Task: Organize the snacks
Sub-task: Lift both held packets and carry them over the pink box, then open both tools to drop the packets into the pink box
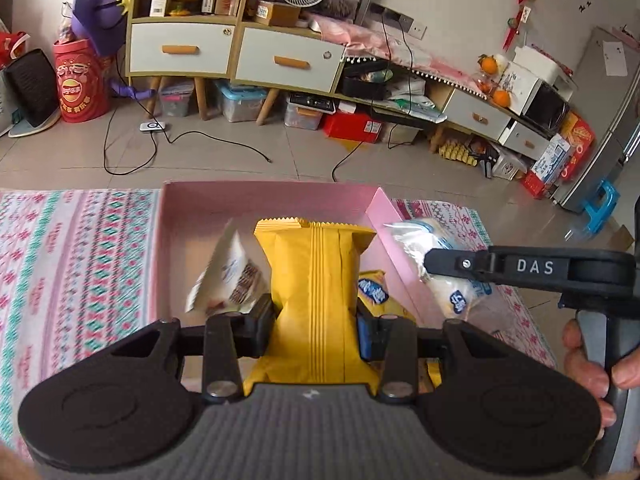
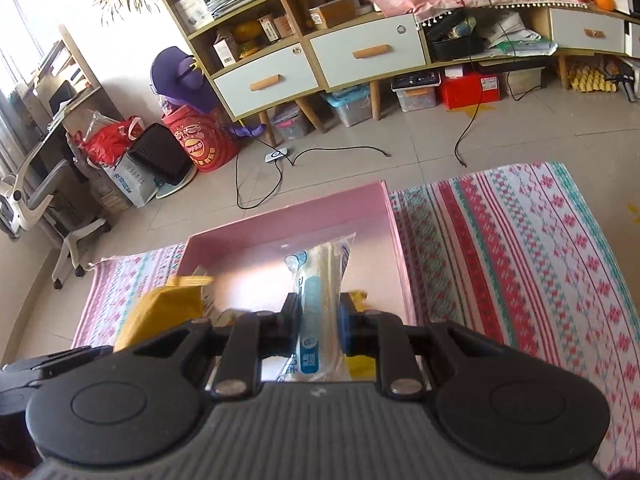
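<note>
My left gripper (image 1: 316, 324) is shut on a yellow snack packet (image 1: 316, 276) and holds it over the open pink box (image 1: 264, 196). My right gripper (image 2: 319, 320) is shut on a clear white-and-blue snack bag (image 2: 320, 280) over the same pink box (image 2: 320, 208). In the left wrist view the right gripper (image 1: 436, 264) comes in from the right with that bag (image 1: 440, 240) above the box's right wall. A white snack packet (image 1: 230, 276) and a yellow-and-blue packet (image 1: 374, 292) are in the box. The yellow packet also shows in the right wrist view (image 2: 160, 312).
The box sits on a patterned pink and teal cloth (image 1: 72, 264), also in the right wrist view (image 2: 520, 264). Beyond it is tiled floor (image 1: 240, 152) with loose black cables (image 2: 256, 184), a cabinet with drawers (image 1: 240, 52) and storage boxes beneath.
</note>
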The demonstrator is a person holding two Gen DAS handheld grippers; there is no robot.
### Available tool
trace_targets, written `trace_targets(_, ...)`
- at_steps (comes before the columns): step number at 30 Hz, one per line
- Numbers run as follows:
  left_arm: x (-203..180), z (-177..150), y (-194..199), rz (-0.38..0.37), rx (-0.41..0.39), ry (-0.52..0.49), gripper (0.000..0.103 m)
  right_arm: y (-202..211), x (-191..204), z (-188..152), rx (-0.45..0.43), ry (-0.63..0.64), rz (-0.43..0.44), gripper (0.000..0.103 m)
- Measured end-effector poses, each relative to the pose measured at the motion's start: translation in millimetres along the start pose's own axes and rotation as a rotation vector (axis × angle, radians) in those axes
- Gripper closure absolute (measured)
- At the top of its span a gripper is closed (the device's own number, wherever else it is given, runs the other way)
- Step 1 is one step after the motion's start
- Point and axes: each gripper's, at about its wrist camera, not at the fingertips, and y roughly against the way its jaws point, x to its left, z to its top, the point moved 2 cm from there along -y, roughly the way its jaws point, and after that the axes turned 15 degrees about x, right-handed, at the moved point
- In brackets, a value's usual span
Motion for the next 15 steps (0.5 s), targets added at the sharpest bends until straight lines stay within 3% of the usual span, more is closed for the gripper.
trace_targets(15, -10.9, 37.1, -67.6, 0.133, 0.075, -0.026, 0.057, -51.0, -5.6, 33.2, 0.046, 0.035, -0.088, 0.087)
